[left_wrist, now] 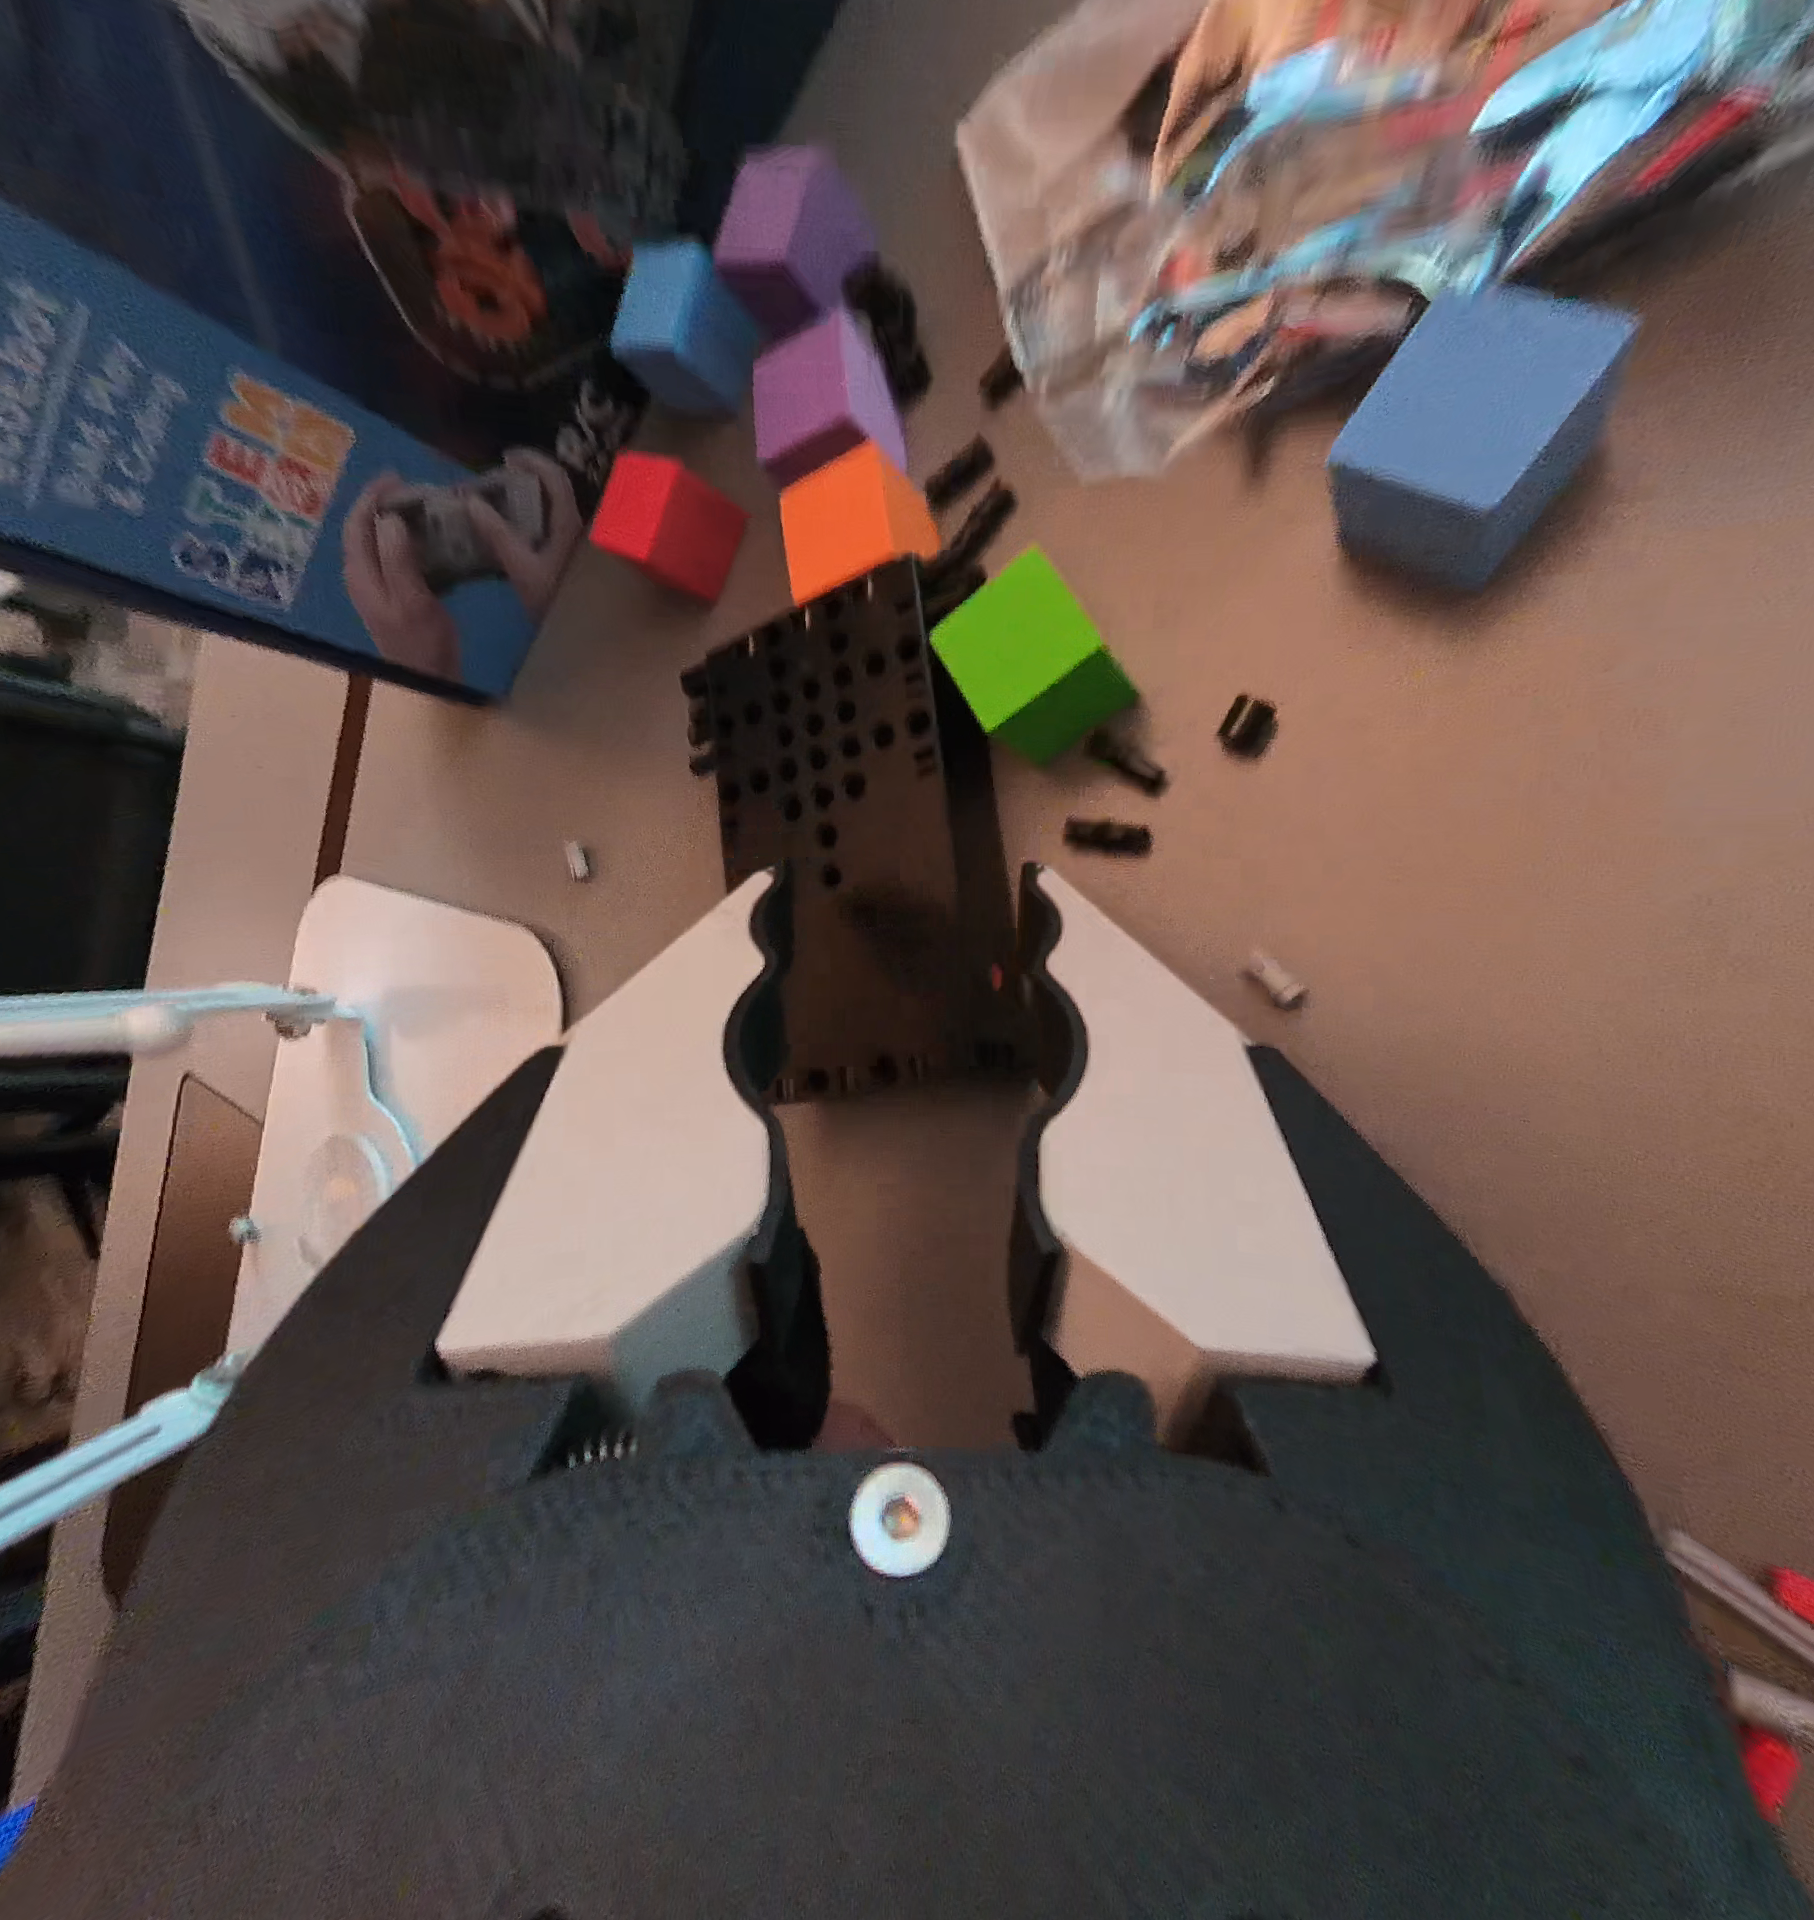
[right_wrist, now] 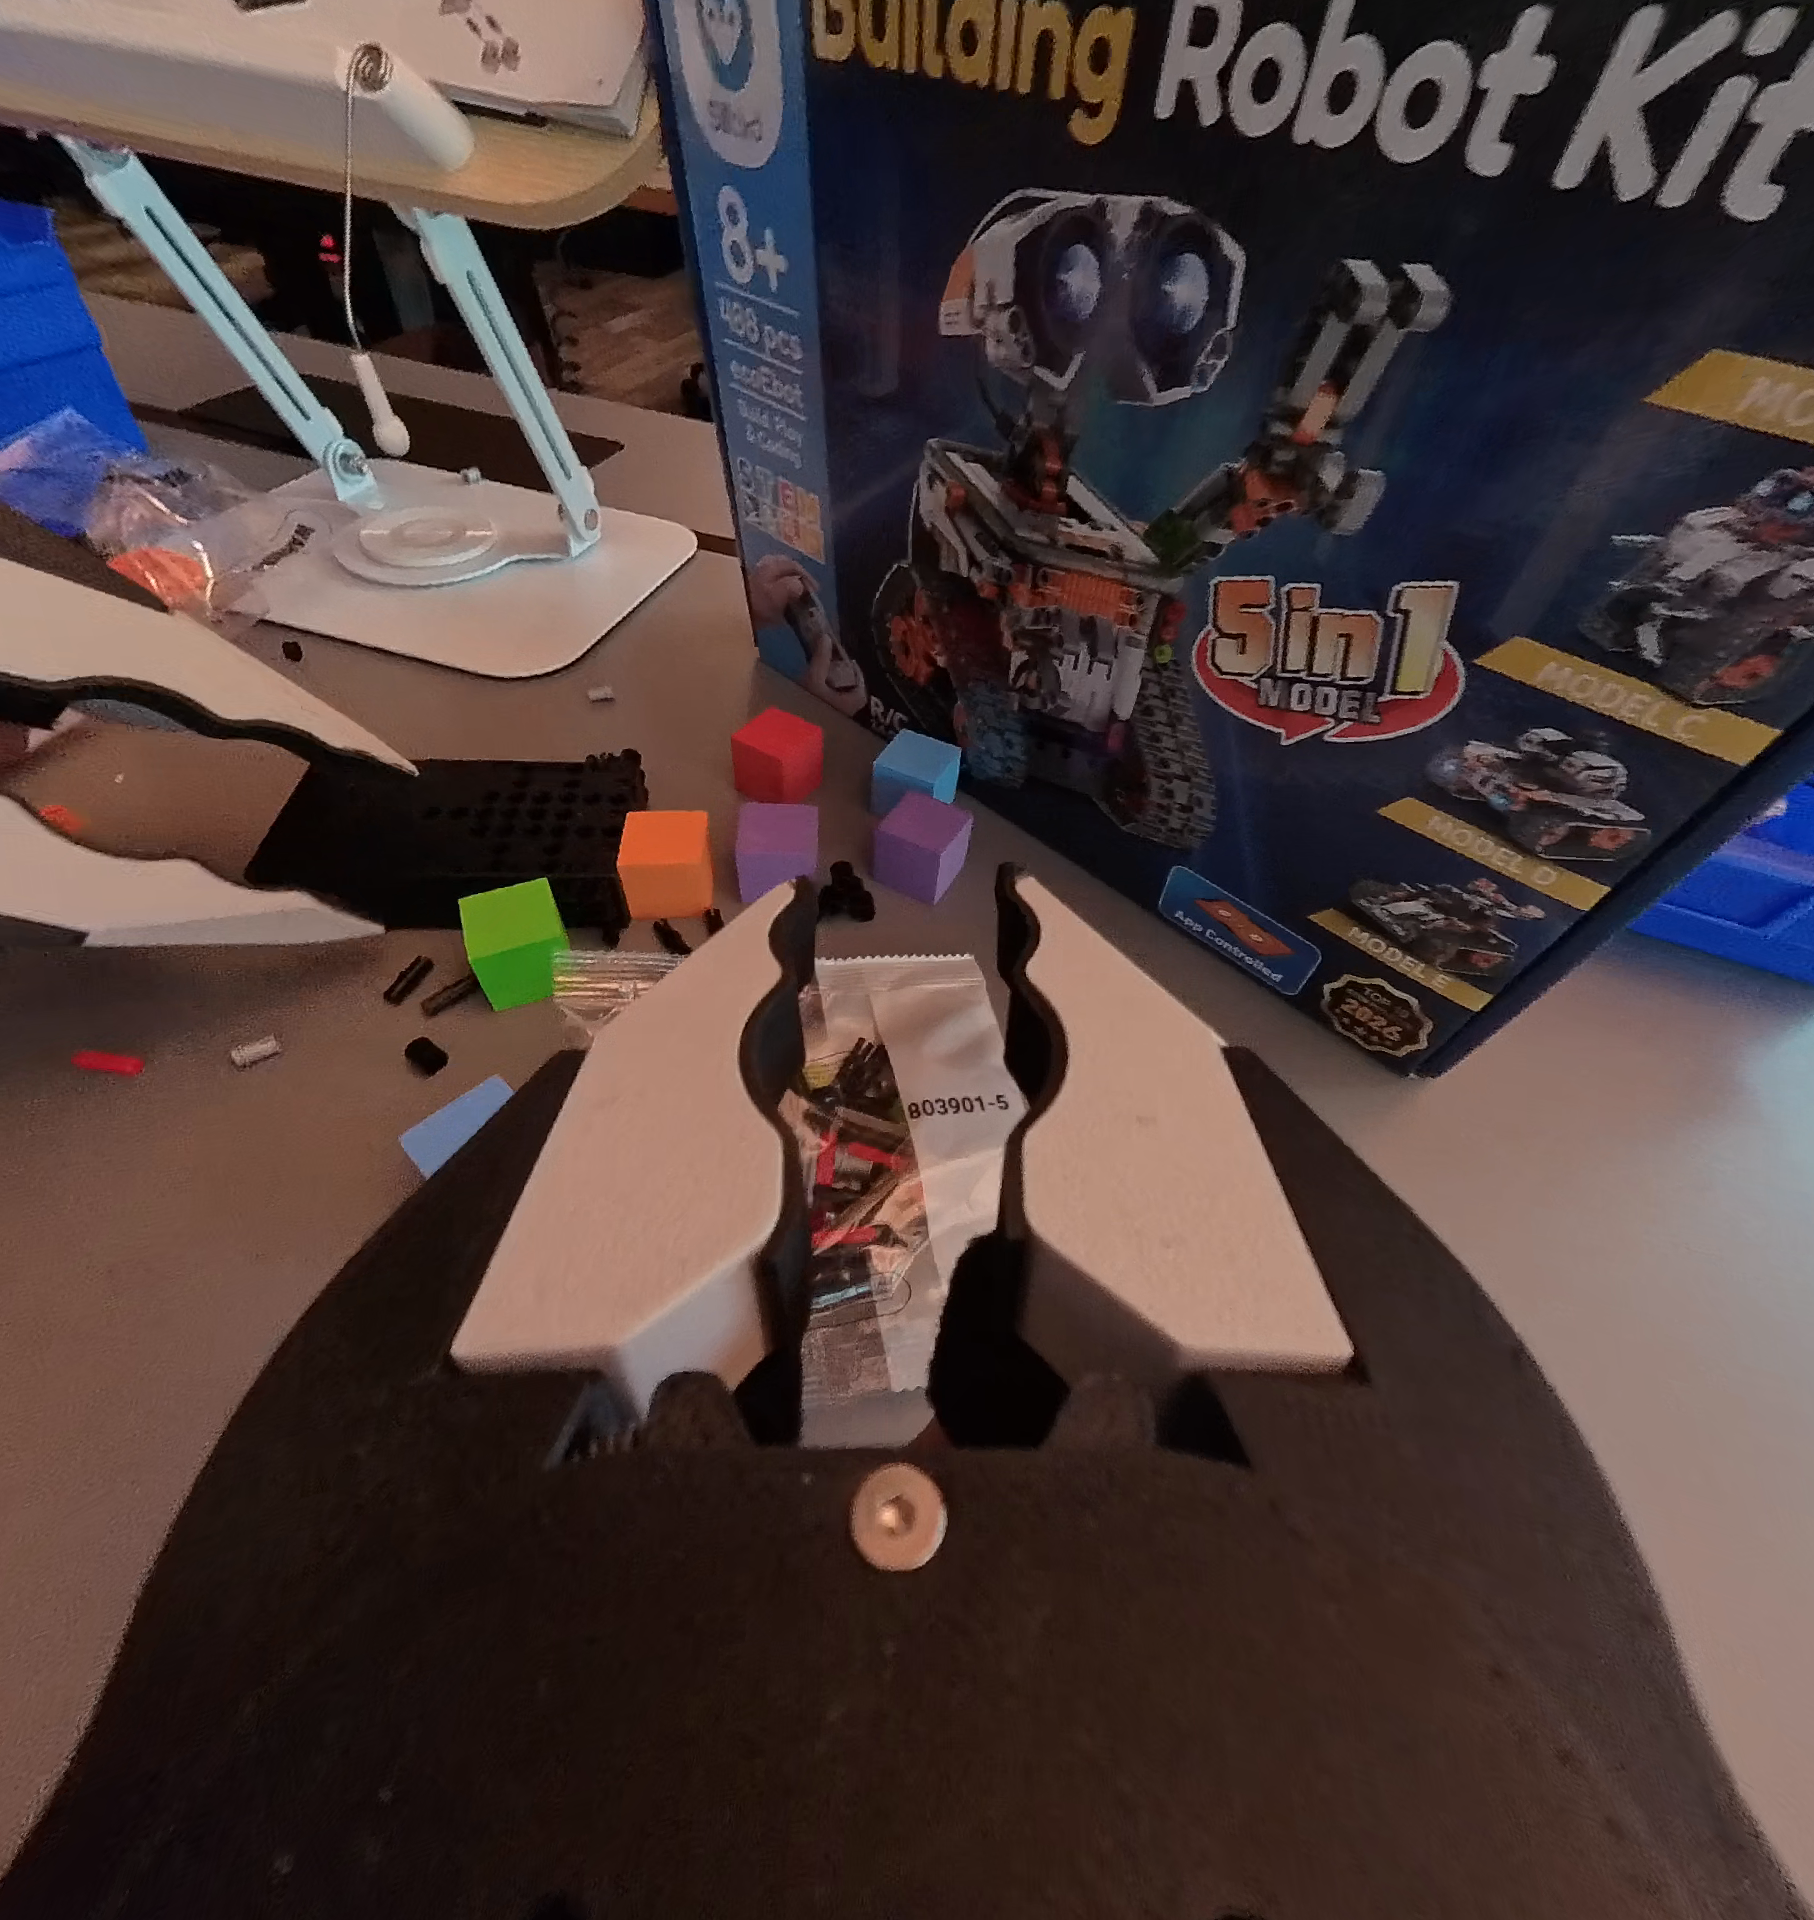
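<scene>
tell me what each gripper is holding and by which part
The left gripper grips the black perforated block by its near end. The right gripper has a clear bag of small parts between its fingers; whether it pinches it cannot be told.

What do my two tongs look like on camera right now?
Both match. The left tongs and right tongs each have two white wedge-shaped fingers with wavy black inner pads, set in a broad, textured black body with one silver screw at its centre. No cables, sleeves or markings show.
</scene>
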The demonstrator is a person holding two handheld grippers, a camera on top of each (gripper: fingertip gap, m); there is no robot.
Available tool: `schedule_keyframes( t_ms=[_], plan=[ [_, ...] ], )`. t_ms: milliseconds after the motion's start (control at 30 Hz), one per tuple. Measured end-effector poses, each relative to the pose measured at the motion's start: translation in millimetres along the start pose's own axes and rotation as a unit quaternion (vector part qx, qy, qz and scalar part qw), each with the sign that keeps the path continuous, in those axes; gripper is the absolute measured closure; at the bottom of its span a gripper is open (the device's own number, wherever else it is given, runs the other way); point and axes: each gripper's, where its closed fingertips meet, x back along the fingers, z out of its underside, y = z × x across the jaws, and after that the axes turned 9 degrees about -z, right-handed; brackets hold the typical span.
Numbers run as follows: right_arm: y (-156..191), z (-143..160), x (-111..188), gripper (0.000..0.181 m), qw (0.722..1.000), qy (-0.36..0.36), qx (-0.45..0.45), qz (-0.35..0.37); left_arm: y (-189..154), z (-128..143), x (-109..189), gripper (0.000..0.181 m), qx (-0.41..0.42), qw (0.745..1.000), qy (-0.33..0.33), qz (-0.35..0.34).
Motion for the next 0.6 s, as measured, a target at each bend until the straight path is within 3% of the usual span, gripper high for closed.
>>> schedule_keyframes(
  t_ms=[133, 400, 467, 533, 600],
  plan=[
    [3, 3, -3, 0.147, 1.000, 0.010, 0.005, -0.005, 5, 20, -2, 0.143, 0.018, 0.999, 0.037, 0.004],
    [3, 3, -3, 0.148, 1.000, 0.008, 0.000, -0.008, 15, 58, 28, 0.149, 0.063, 0.993, 0.080, 0.056],
    [3, 2, -2, 0.148, 1.000, 0.007, -0.001, -0.008, 24, 68, 33, 0.142, 0.053, 0.994, 0.093, 0.033],
    [4, 1, -2, 0.148, 1.000, 0.004, -0.001, -0.009, 31, 55, 36, 0.139, 0.056, 0.996, 0.062, 0.010],
    [4, 1, -2, 0.147, 1.000, 0.004, -0.001, -0.009, 22, 24, 38, 0.138, 0.055, 0.998, 0.009, 0.020]
  ],
)
